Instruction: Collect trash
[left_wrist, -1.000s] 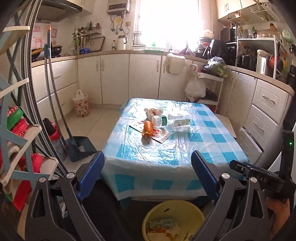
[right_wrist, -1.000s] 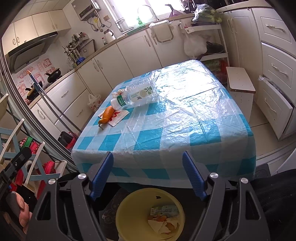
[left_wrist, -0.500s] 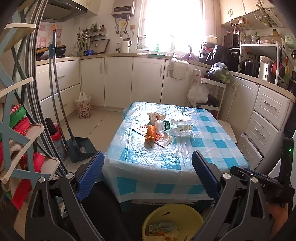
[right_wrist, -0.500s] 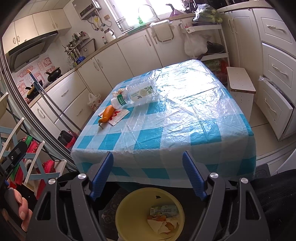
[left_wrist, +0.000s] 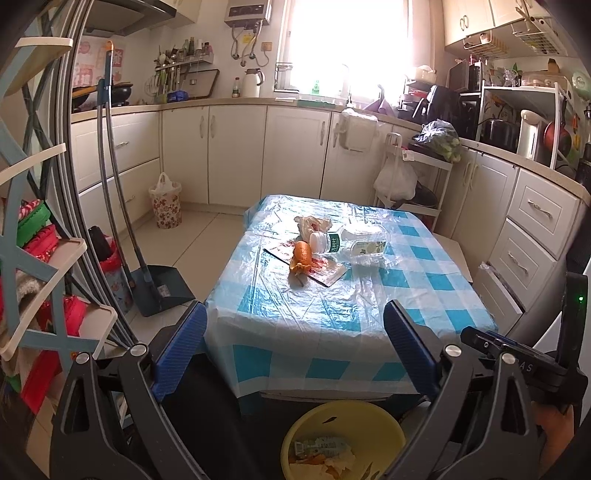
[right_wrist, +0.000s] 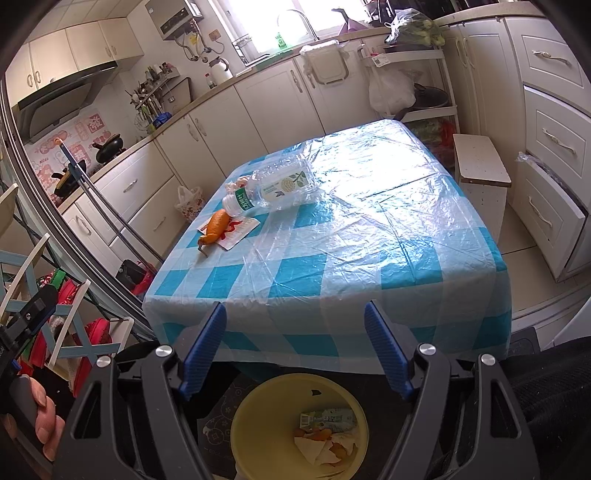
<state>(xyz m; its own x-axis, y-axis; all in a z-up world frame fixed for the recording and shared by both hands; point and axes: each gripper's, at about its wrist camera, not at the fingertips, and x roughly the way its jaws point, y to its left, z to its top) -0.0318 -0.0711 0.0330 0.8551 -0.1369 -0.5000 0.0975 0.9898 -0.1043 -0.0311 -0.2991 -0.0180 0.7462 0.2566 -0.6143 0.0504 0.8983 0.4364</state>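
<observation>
On the blue-checked table (left_wrist: 332, 317) (right_wrist: 369, 258) lie an orange peel (left_wrist: 301, 256) (right_wrist: 216, 225), a flat snack wrapper (left_wrist: 327, 271) (right_wrist: 240, 230) under it, a clear plastic bottle (left_wrist: 358, 243) (right_wrist: 277, 186) on its side, and crumpled tissue (left_wrist: 312, 225) behind. A yellow bin (left_wrist: 369, 428) (right_wrist: 258, 417) with scraps inside stands on the floor at the table's near edge. My left gripper (left_wrist: 295, 347) and right gripper (right_wrist: 295, 349) both hang open and empty above the bin, well short of the trash.
Cream cabinets line the walls. A dustpan and broom (left_wrist: 162, 284) lean at the left beside a shelf rack (left_wrist: 33, 258). A small stool (right_wrist: 480, 166) and open drawers (right_wrist: 546, 206) stand right of the table. A floral trash bag (left_wrist: 166, 205) sits by the far cabinets.
The left wrist view has tipped upward slightly, so the table and bin sit lower in its frame. The right gripper and the trash have not moved.
</observation>
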